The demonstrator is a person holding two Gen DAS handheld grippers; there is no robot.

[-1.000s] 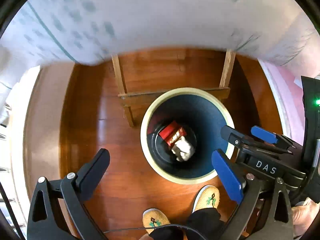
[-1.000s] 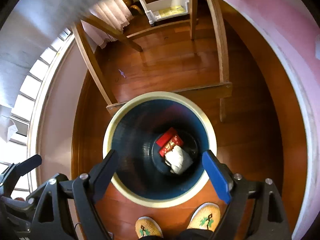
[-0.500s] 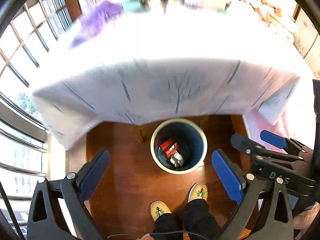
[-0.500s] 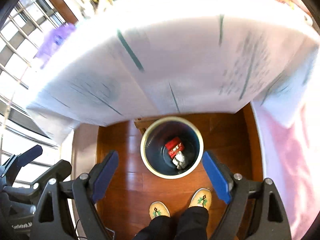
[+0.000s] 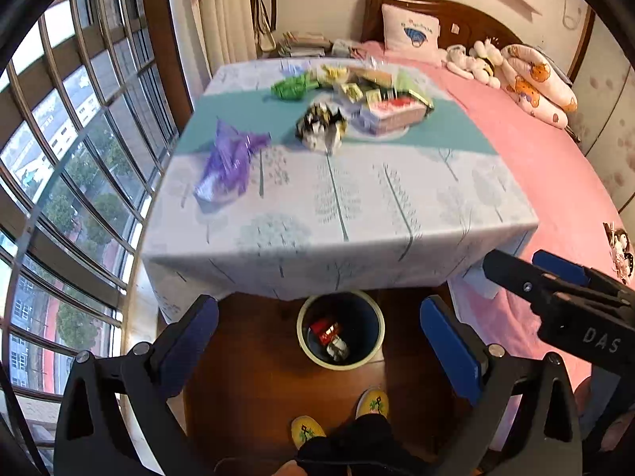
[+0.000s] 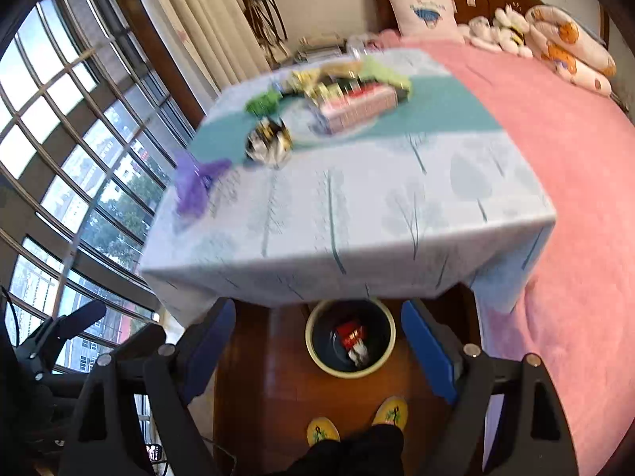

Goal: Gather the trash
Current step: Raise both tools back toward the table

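Two views, and I take the left wrist one first. My left hand-held gripper [image 5: 317,341] stands wide open with nothing between its blue pads, because I have no piece to carry now. Below it the trash bin [image 5: 340,361] stands on the wooden floor, partly under the edge of the tabletop [image 5: 357,214], so I can drop things in it without walking. A red packet [image 5: 325,329] and a white crumpled piece [image 5: 337,351] lie at its bottom. On the tabletop wait a purple wrapper [image 5: 232,160], a black and white crumpled wrapper [image 5: 321,125] and a green one [image 5: 291,88]. One second ago this view showed only the bin and the underside of the cloth; now the whole top is visible, so the camera has come up.

From the right wrist, my right hand-held gripper [image 6: 317,353] is also wide open and empty. The same bin [image 6: 351,373] sits between its fingers in the picture, far below. The purple wrapper [image 6: 194,186] lies nearest the window side. The earlier frame looked almost straight into the bin; now the bin is small and the tabletop [image 6: 357,230] fills the view.
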